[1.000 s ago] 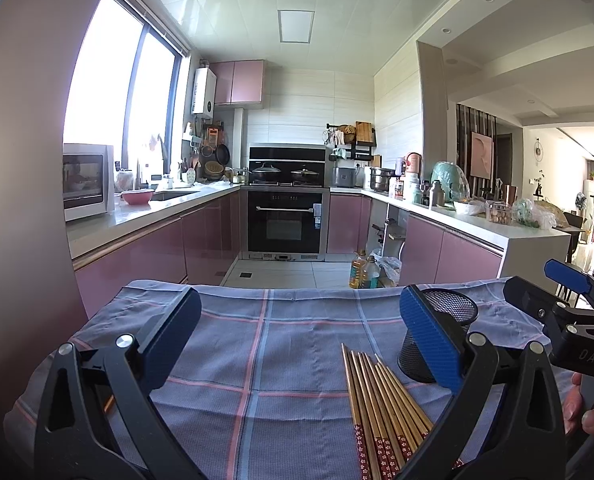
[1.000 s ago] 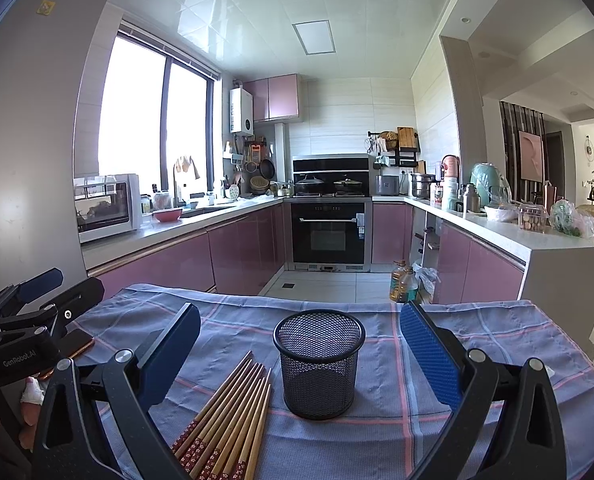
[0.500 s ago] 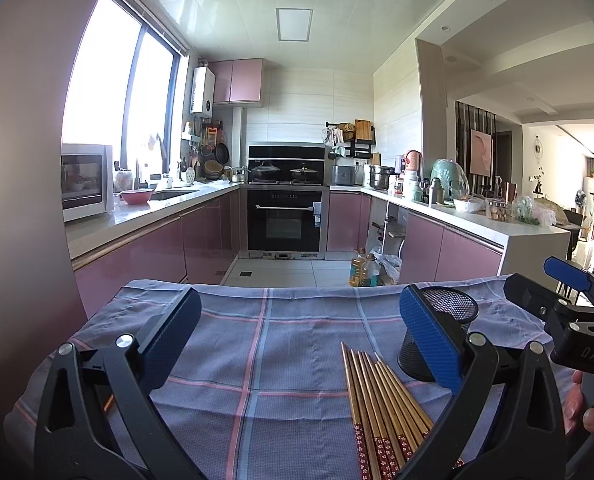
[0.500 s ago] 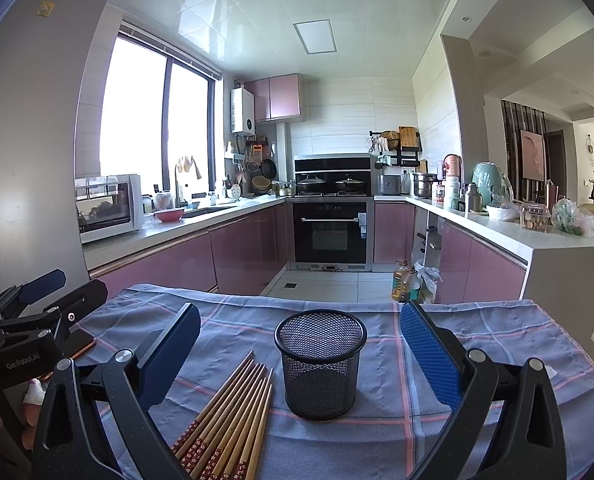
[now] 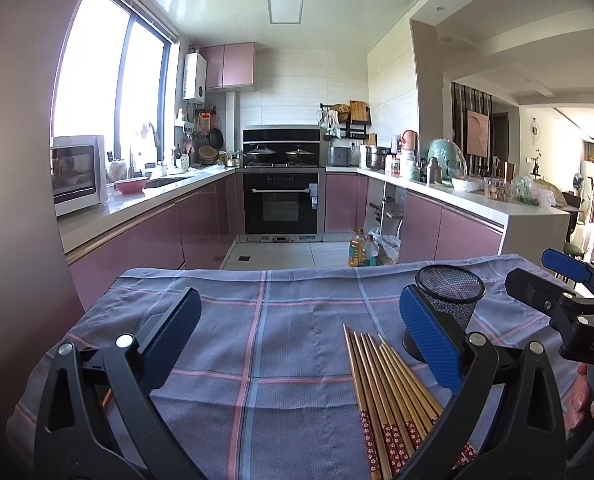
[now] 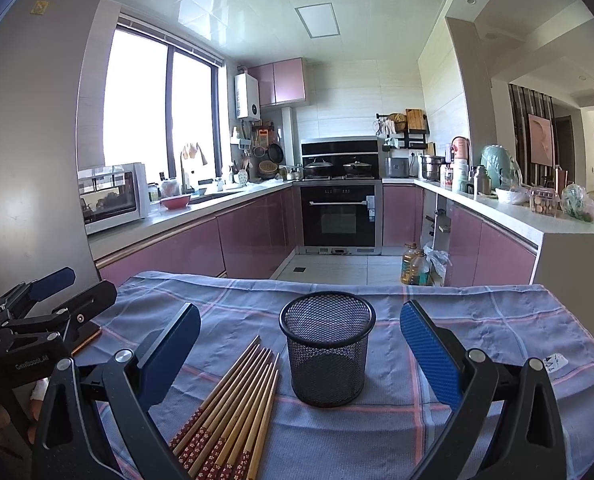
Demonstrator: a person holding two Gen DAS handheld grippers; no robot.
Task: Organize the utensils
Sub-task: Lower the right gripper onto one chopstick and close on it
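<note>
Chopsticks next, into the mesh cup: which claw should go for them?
Probably the left claw: the chopsticks lie just inside its right finger, handles towards it. The right claw is centred on the mesh cup, with the chopsticks at its left finger. Both are open and empty.

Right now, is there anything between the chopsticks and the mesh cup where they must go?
Nothing visible. The chopsticks lie flat on the checked cloth just left of the empty mesh cup, with only bare cloth between them.
</note>
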